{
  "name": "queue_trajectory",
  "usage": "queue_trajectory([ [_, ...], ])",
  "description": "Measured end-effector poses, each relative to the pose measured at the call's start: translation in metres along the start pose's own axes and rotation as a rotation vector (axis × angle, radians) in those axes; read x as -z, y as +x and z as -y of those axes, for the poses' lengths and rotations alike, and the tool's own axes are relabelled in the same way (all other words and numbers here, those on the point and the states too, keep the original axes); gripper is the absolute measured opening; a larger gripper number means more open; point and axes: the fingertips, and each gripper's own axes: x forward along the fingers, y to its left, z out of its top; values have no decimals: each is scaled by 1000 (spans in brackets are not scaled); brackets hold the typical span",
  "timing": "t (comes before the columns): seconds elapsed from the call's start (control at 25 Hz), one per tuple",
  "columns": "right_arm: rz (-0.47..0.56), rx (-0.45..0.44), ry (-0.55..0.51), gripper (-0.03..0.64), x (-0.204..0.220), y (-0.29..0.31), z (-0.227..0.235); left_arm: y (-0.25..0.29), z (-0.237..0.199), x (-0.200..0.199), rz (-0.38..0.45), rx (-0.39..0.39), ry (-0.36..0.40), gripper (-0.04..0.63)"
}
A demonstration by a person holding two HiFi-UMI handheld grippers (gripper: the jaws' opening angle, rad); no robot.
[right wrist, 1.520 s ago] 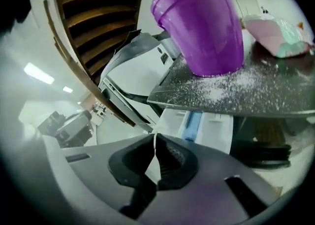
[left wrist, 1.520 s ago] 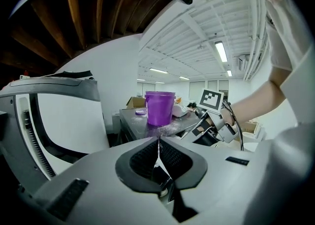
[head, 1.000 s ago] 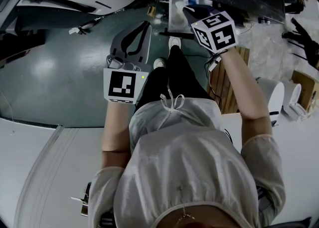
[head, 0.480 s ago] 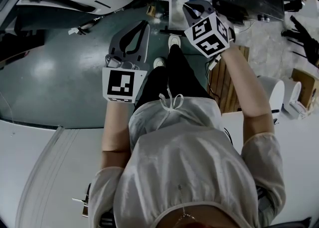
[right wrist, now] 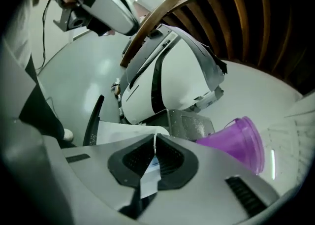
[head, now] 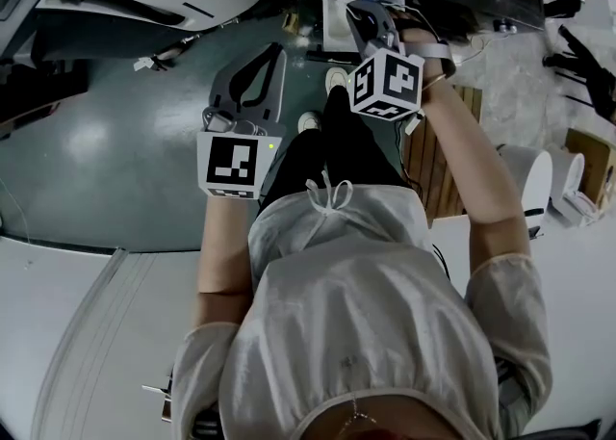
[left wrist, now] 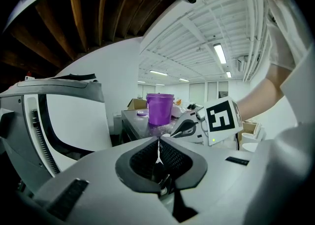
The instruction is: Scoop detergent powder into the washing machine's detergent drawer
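Both the left gripper (left wrist: 158, 141) and the right gripper (right wrist: 155, 140) are closed on nothing. The translucent purple plastic tub (right wrist: 236, 143), judged light and slippery, is best gripped at its rim. Loose white detergent powder (right wrist: 197, 126) is scattered just beside it.

No words, numbers or brand names can be read anywhere in these views. The only printed signs are black-and-white square marker patterns (codes, not letters). In the head view, one marker (head: 233, 163) sits at centre left on the left gripper's (head: 278, 48) cube. Another marker (head: 387, 84) sits at upper centre on the right gripper's (head: 359, 8) cube. That same cube's marker (left wrist: 222, 116) shows at middle right of the left gripper view.
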Motion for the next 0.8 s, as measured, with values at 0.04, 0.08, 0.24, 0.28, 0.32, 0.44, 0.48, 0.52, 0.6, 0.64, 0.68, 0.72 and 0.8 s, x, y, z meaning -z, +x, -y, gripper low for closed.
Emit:
queue_trajectory([
  [0.04,5,31,-34,9,-2,-2,2,-1,1,0,0,4,0,27],
  [0.08,10,61,-63,9,-3,-5,3,-2,2,0,0,8,1,27],
  [0.24,11,128,-120,9,-5,-10,8,-4,4,1,-2,13,7,26],
  [0.28,8,139,-128,9,-5,-12,9,-4,4,1,-2,13,9,27],
  [0.32,4,150,-139,9,-6,-13,10,-4,4,1,-2,14,10,26],
  [0.44,0,184,-181,9,-8,-17,14,-4,5,2,-2,18,11,27],
  [0.48,0,193,-195,9,-9,-18,15,-4,6,2,-3,20,12,28],
  [0.52,-3,201,-212,9,-9,-20,15,-5,6,2,-4,20,13,26],
  [0.6,-10,211,-247,9,-11,-23,17,-5,7,2,-6,21,16,27],
  [0.64,-13,214,-261,9,-12,-24,17,-6,8,1,-7,22,17,26],
  [0.68,-15,216,-270,9,-13,-25,18,-6,8,1,-7,22,18,26],
  [0.72,-16,217,-273,9,-14,-27,18,-6,9,0,-7,23,19,26],
  [0.8,-15,218,-261,9,-14,-29,20,-6,10,-1,-7,25,24,27],
])
